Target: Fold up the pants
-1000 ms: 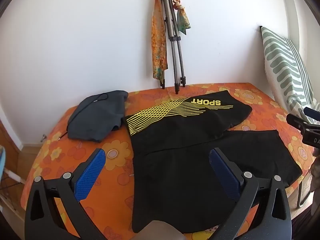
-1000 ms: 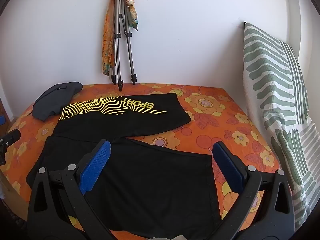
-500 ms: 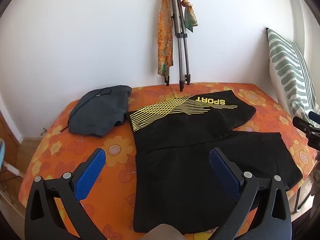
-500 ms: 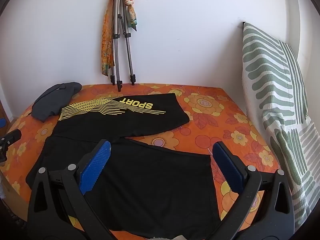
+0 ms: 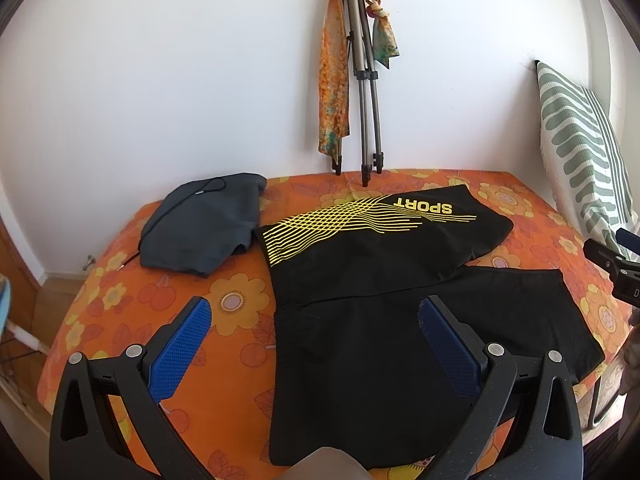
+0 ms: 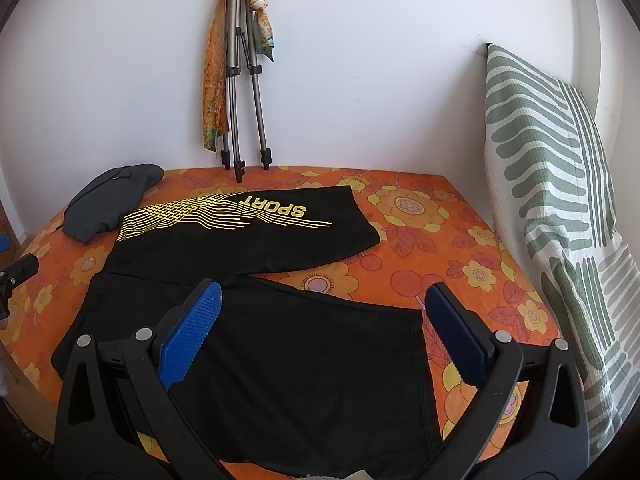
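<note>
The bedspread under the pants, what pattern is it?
Bedspread: orange with yellow flowers; clearest in the right wrist view.

Both cameras look from the near edge of the bed toward the white wall, slightly downward. The left wrist view sits over the left part; the black shorts (image 5: 384, 304) lie near under it, and the right gripper (image 5: 612, 264) shows at its right border. The right wrist view sits further right, close to the striped pillow (image 6: 560, 208). Both views share the shorts, the tripod (image 5: 362, 80) and the grey garment (image 6: 108, 204).
</note>
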A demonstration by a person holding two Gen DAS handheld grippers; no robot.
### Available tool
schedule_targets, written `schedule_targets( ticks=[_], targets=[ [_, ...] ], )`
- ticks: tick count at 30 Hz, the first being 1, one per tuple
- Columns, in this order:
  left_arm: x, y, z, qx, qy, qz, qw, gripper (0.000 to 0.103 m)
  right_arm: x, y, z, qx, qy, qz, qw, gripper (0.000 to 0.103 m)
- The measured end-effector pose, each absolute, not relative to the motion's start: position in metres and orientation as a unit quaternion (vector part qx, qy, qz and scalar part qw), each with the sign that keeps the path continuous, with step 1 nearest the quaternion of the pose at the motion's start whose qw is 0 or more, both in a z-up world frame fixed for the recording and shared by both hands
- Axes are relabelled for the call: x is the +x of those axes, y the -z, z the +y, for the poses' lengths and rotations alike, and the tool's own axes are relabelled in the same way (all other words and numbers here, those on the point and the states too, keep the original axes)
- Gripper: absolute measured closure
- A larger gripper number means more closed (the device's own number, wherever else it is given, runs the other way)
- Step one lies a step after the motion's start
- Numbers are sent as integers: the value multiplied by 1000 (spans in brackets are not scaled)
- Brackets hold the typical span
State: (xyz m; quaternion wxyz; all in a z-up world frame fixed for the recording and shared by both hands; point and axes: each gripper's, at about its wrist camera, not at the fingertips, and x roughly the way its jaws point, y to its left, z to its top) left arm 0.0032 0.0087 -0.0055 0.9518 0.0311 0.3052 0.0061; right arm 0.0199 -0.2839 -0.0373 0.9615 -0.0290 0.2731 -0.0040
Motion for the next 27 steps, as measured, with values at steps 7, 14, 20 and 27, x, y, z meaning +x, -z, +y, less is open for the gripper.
schedule_targets(
  ticks=[7,14,20,27],
  targets=[
    [4,5,8,34,-6,303,952,0,20,37,-283,-28,5,272,962,0],
    [4,7,6,37,-9,304,952,0,20,37,-285,-27,5,273,962,0],
    [4,8,5,41,-9,304,952,0,20,38,-285,-25,3,274,961,0],
    [4,7,8,38,-10,304,952,0,20,38,-284,-23,2,276,961,0]
  ],
)
